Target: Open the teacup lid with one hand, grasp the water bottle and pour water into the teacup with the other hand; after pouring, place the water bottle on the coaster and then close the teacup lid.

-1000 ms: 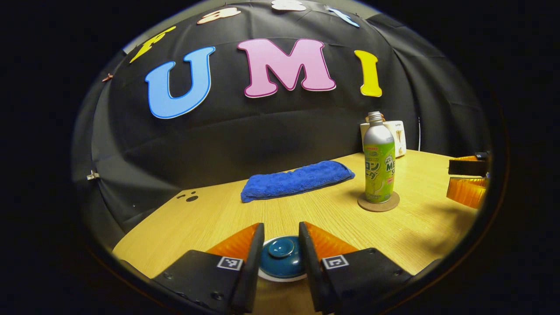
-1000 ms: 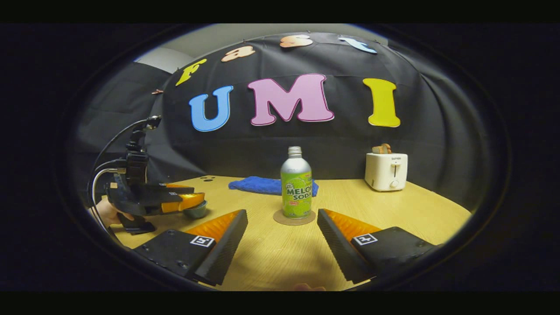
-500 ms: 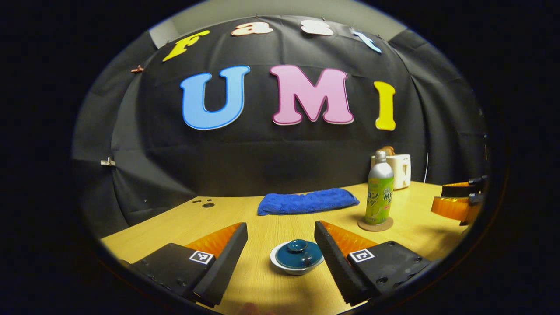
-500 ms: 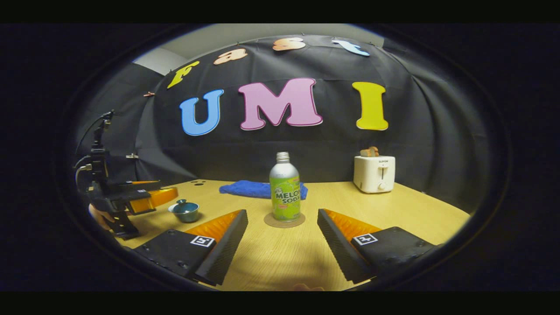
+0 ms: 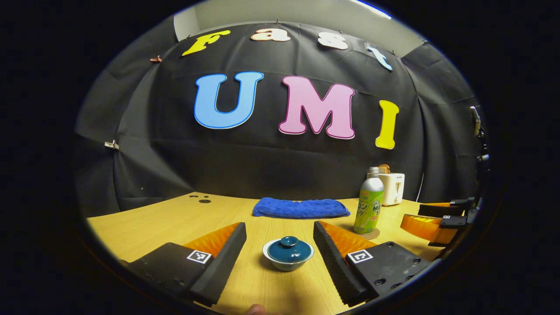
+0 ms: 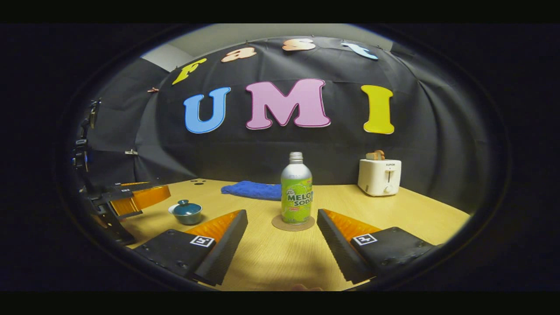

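Note:
In the left gripper view the teacup (image 5: 288,254), white with a dark teal lid (image 5: 289,249) resting on it, stands on the wooden table just ahead of my left gripper (image 5: 279,227). That gripper is open and touches nothing. The green water bottle (image 6: 296,190) stands upright on the round cork coaster (image 6: 293,223), straight ahead of my right gripper (image 6: 282,214), which is open and short of it. In the right gripper view the teacup (image 6: 187,212) sits at the left with the left gripper (image 6: 135,197) beside it. The right gripper (image 5: 433,221) shows at the right of the left gripper view.
A folded blue towel (image 5: 301,208) lies near the back wall behind the cup. A white toaster (image 6: 379,176) with toast in it stands at the back right. The wooden table (image 6: 280,258) stretches between the grippers and the bottle.
The left gripper opened, let go of the lid and drew back and up from the teacup; the lid stays on the cup. The right gripper barely shifted.

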